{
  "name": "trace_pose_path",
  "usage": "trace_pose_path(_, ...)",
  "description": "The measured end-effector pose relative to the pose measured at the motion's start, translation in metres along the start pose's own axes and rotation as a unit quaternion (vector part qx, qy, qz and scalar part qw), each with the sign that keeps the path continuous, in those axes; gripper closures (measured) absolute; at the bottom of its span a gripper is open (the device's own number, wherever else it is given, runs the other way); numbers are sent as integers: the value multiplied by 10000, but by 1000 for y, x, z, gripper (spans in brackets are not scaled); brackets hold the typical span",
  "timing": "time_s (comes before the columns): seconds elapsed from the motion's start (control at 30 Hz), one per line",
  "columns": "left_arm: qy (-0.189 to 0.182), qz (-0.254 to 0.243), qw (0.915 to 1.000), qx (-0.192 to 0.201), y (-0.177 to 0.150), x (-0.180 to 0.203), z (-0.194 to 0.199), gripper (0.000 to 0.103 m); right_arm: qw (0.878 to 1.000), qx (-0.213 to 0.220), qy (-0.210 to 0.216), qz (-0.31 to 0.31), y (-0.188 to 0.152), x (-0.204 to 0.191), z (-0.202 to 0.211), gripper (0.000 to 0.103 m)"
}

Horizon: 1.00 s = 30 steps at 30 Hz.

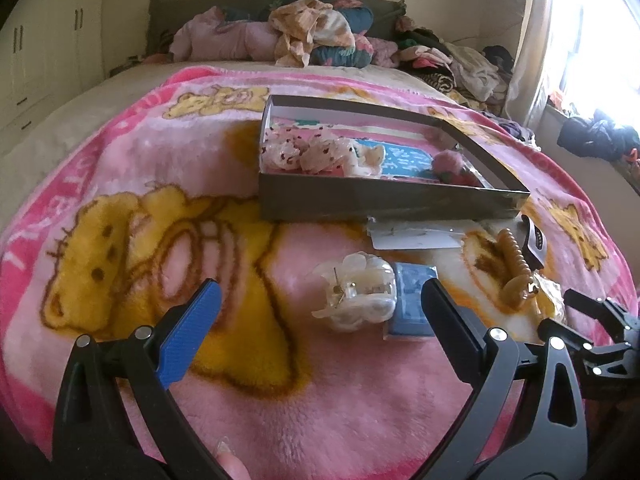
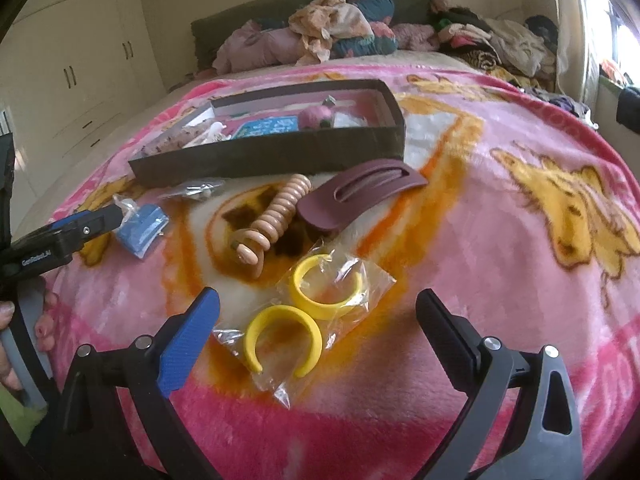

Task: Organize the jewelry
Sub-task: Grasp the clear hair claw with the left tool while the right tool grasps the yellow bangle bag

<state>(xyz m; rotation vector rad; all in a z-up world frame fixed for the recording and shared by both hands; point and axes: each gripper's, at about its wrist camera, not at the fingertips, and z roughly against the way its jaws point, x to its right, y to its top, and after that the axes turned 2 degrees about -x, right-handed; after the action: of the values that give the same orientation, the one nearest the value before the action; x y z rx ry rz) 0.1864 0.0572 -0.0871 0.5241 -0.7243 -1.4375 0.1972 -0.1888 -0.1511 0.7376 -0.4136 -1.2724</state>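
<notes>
A dark open box (image 1: 360,200) (image 2: 280,150) lies on the pink blanket and holds scrunchies and other small pieces. My left gripper (image 1: 320,312) is open, its jaws either side of a clear hair claw (image 1: 356,296), with a blue packet (image 1: 412,304) (image 2: 142,228) beside it. My right gripper (image 2: 318,316) is open over a clear bag with two yellow hoop earrings (image 2: 316,308). A beige ringed hair clip (image 2: 272,216) (image 1: 516,264) and a maroon hair clip (image 2: 360,194) lie beyond the bag.
The pink teddy-bear blanket (image 1: 120,200) covers the bed. A white card (image 1: 416,236) lies in front of the box. Piled clothes (image 1: 312,36) sit at the headboard. White wardrobes (image 2: 80,60) stand at the left, a bright window (image 1: 592,40) at the right.
</notes>
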Motion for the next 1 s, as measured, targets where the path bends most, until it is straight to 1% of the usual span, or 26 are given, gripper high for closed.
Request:
trace_pose_path(0.03, -13, 18, 10000, -7, 0, -1, -1, 12, 10000, -14, 1, 30, 0, -1, -2, 7)
trace_pose_path(0.13, -83, 85, 9999, -38, 1, -4, -5, 12, 9999, -50, -38, 148, -1, -8, -6, 19)
trace_pose_path(0.2, -139, 140, 9998, -78, 2, -6, -8, 17, 9997, -41, -35, 241, -3, -12, -7, 26)
trace_pose_path(0.27, -207, 209, 9995, -123, 2, -8, -11, 20, 9995, -41, -10, 315, -4, -16, -7, 37)
trace_pose_path(0.3, -252, 243, 9993, -130, 2, -9, -12, 21, 9994, -39, 3, 349, -5, -17, -7, 39)
trace_pose_path(0.37, -332, 260, 9990, -140, 4, -10, -12, 26, 9993, -32, 39, 382, -6, -19, -6, 48)
trace_pose_path(0.4, -370, 262, 9989, -148, 4, -9, -13, 29, 9992, -31, 61, 394, -7, -20, -6, 50)
trace_pose_path(0.47, -488, 304, 9982, -181, 5, -9, -14, 31, 9990, -30, 113, 423, -8, -22, -5, 59)
trace_pose_path(0.53, -596, 339, 9974, -231, 5, -9, -16, 33, 9989, -26, 154, 450, -8, -24, -3, 62)
trace_pose_path(0.57, -628, 345, 9971, -247, 4, -7, -16, 35, 9987, -23, 163, 477, -8, -25, -3, 65)
trace_pose_path(0.63, -739, 360, 9962, -281, 4, -6, -16, 42, 9985, -3, 204, 500, -9, -27, -1, 67)
trace_pose_path(0.7, -850, 373, 9952, -311, 5, -4, -17, 52, 9983, -7, 262, 519, -10, -29, 1, 70)
trace_pose_path(0.73, -900, 386, 9947, -327, 4, -4, -17, 54, 9981, -16, 305, 537, -10, -30, 1, 75)
trace_pose_path(0.77, -959, 406, 9939, -349, 4, -4, -18, 57, 9979, -21, 335, 558, -11, -31, 2, 77)
trace_pose_path(0.83, -1010, 415, 9933, -374, 4, -3, -18, 62, 9974, -14, 363, 622, -12, -34, 4, 79)
trace_pose_path(0.87, -1029, 416, 9931, -377, 4, -3, -18, 67, 9971, -9, 385, 651, -12, -35, 5, 79)
trace_pose_path(0.9, -1039, 411, 9930, -378, 4, -3, -17, 69, 9970, -6, 409, 658, -12, -36, 5, 80)
trace_pose_path(1.0, -1003, 397, 9935, -358, 3, -3, -14, 69, 9963, 18, 517, 683, -13, -39, 8, 82)
